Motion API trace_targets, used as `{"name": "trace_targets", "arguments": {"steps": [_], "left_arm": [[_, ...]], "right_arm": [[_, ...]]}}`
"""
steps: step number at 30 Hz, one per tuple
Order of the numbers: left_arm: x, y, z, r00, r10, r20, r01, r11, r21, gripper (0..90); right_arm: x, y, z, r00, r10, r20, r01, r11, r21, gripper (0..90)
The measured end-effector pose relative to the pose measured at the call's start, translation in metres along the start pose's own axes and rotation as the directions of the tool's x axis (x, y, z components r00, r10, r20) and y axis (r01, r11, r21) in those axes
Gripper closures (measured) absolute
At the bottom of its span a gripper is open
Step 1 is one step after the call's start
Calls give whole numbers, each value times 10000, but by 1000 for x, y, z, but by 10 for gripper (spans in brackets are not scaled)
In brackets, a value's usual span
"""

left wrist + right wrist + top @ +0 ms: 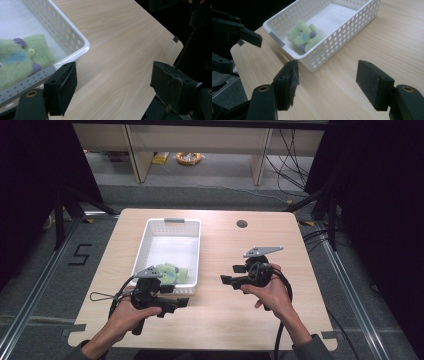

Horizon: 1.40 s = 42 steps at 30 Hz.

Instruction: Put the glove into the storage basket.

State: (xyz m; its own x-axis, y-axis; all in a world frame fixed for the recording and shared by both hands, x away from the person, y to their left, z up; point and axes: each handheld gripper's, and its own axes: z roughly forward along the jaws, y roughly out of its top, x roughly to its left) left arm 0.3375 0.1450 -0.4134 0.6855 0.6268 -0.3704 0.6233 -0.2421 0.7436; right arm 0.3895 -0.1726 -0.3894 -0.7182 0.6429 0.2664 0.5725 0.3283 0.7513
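So the basket (172,251) sits on the table (250,320), running away from the person, and its near end is right behind the left gripper (175,304). The soft toy (172,272) lies inside at that near end, just past the left gripper's jaws. The right gripper (229,274) hangs over bare tabletop well to the right of the basket, jaws pointing toward it. Far behind the right gripper there's a hole in the table (242,224).

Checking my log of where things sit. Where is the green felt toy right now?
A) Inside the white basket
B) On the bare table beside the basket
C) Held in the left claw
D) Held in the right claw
A: the green felt toy lies inside the white basket; both claws are open and empty.
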Motion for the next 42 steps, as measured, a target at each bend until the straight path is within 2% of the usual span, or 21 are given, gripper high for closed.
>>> {"name": "trace_targets", "arguments": {"steps": [2,5,6,7,8,13,15,16,18,21,23,24,25,29,30,31,32,33,38,40,42], "left_arm": [[-1,-2,0,10000,-38,68,39,10000,-85,196],[-2,-5,1,9999,86,127,-84,9999,-103,190],[-2,-7,1,9998,131,123,-130,9999,-85,189],[-2,-8,1,9998,159,136,-158,9998,-74,187],[-3,-9,2,9997,173,166,-172,9998,-94,186],[-5,-13,4,9995,280,113,-278,9995,-125,185],[-6,-14,5,9994,307,154,-304,9994,-168,185],[-6,-15,5,9993,328,186,-325,9994,-133,185],[-7,-16,6,9991,397,177,-395,9991,-126,185],[-8,-19,7,9991,385,160,-383,9992,-129,185],[-8,-20,8,9989,459,137,-457,9988,-158,185],[-8,-21,8,9989,469,97,-467,9987,-195,185],[-8,-22,9,9989,456,131,-454,9988,-177,185],[-8,-26,11,9991,434,40,-433,9989,-206,185],[-7,-26,11,9990,414,160,-412,9990,-145,185],[-8,-27,11,9992,409,48,-408,9990,-189,185],[-7,-28,11,9990,427,134,-425,9990,-160,185],[-8,-29,12,9994,336,98,-334,9992,-239,184],[-7,-35,15,9989,412,224,-407,9989,-217,184],[-7,-38,16,9990,364,252,-359,9991,-205,184],[-7,-40,17,9993,336,170,-333,9993,-187,184]], "right_arm": [[2,-3,-4,9998,125,138,-126,9999,42,349],[-2,-9,-6,9991,-400,119,403,9989,-252,347],[0,-11,-8,9999,-51,106,54,9997,-253,346],[0,-13,-9,10000,31,61,-29,9997,-236,345],[0,-16,-10,9999,-128,8,129,9994,-316,345],[3,-25,-14,10000,55,-50,-57,9996,-276,339],[2,-28,-16,9998,-201,-46,199,9992,-344,337],[4,-30,-16,9999,79,-69,-82,9994,-346,336],[4,-33,-17,9999,104,-85,-107,9992,-389,335],[5,-38,-18,10000,-3,73,6,9988,-485,334],[5,-41,-16,9999,-49,-94,43,9984,-565,334],[3,-42,-17,9993,-343,122,350,9978,-566,334],[4,-44,-17,10000,-64,-60,61,9987,-510,334],[5,-50,-16,9999,61,-154,-71,9979,-646,334],[4,-51,-17,9999,-142,-45,139,9977,-665,334],[6,-52,-17,9999,94,-102,-100,9982,-593,334],[4,-53,-16,9997,-237,-32,234,9969,-755,334],[8,-55,-18,9999,147,-61,-150,9984,-541,334],[8,-63,-18,9999,-83,-141,73,9976,-688,330],[10,-66,-20,9998,132,-134,-139,9982,-583,328],[7,-70,-19,9998,-141,-104,133,9970,-759,328]]}}
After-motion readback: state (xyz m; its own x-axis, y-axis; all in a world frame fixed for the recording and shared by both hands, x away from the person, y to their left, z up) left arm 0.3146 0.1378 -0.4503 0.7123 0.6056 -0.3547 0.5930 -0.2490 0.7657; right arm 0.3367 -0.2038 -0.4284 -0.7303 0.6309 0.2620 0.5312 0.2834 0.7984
